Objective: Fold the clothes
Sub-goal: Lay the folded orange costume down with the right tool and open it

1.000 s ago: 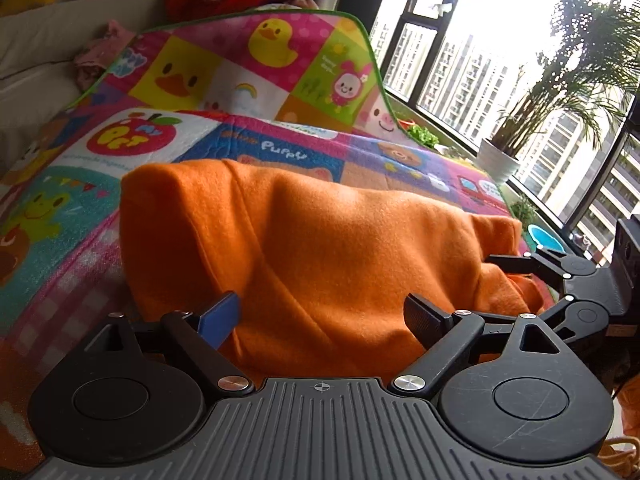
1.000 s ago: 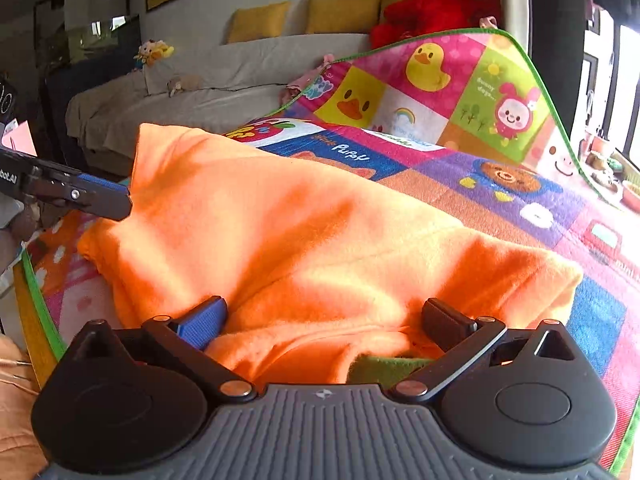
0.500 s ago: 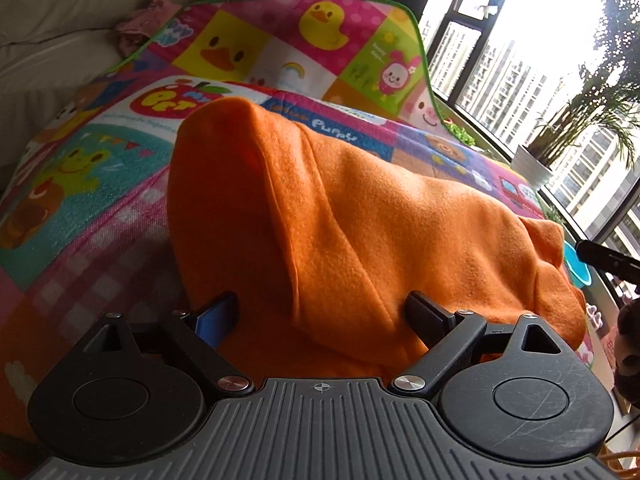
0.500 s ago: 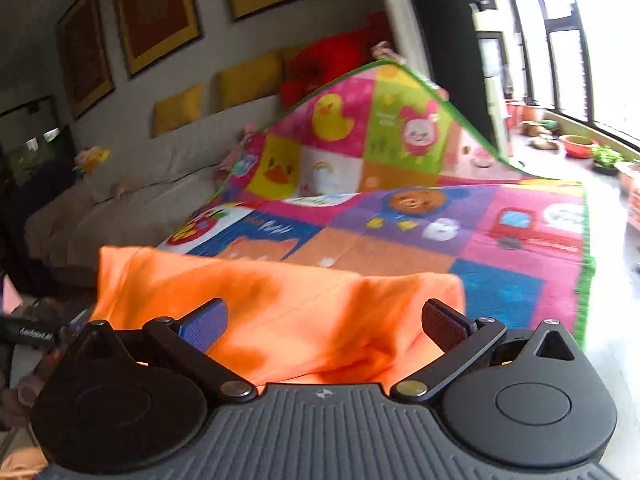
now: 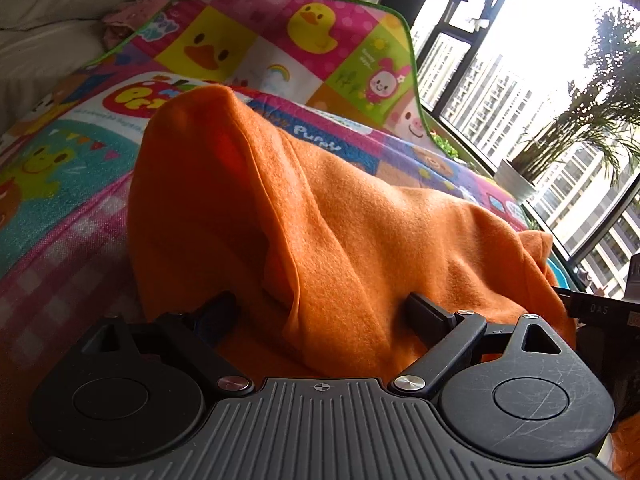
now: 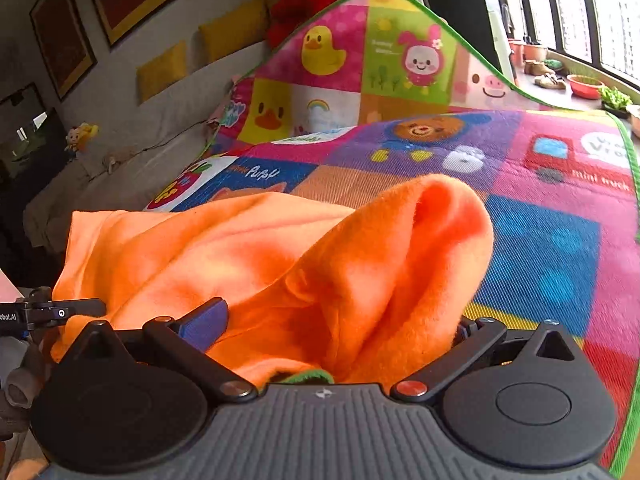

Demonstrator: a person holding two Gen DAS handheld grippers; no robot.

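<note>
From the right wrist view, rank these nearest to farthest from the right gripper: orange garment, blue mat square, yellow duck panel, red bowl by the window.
1. orange garment, between the fingers.
2. blue mat square, just right.
3. yellow duck panel, on the raised mat ahead.
4. red bowl, far right by the window.

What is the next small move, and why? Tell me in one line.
Probably close both on the orange garment: the left gripper and right gripper stand wide open with its bunched near edge between their fingers, unpinched, so it cannot yet be carried over the play mat.
</note>
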